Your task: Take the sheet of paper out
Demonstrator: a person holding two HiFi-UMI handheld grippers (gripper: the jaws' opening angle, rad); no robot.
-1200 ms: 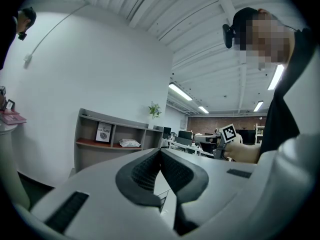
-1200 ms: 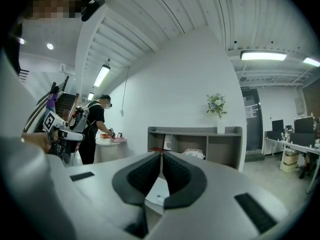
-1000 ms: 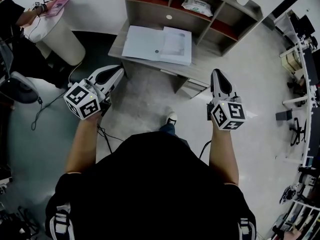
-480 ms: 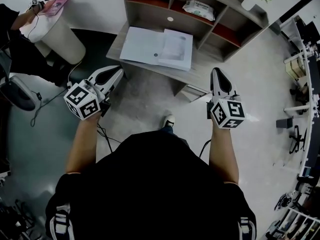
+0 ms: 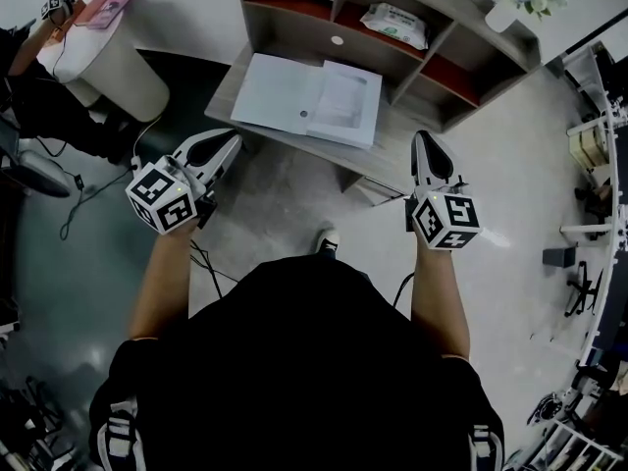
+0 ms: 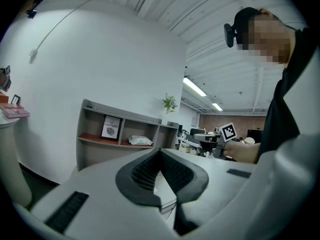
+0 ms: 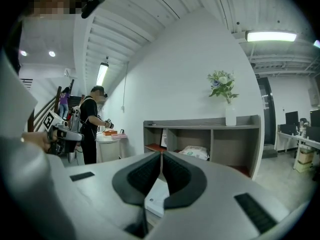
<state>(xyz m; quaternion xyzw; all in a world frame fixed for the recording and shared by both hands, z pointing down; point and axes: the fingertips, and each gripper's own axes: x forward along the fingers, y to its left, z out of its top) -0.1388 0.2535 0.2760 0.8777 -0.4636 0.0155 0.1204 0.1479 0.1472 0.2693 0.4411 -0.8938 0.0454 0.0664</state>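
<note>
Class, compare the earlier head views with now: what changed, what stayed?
The person stepped nearer the desk; it and the open white folder look larger and lower. Nothing was gripped or released. The left gripper and right gripper stay shut, empty, off the desk.

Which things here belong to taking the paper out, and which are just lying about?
Job in hand: open white folder, pale sheet on its right half, left gripper, right gripper, both shut and empty.
Lying about: white wipes packet, white vase of flowers, white round stand.
</note>
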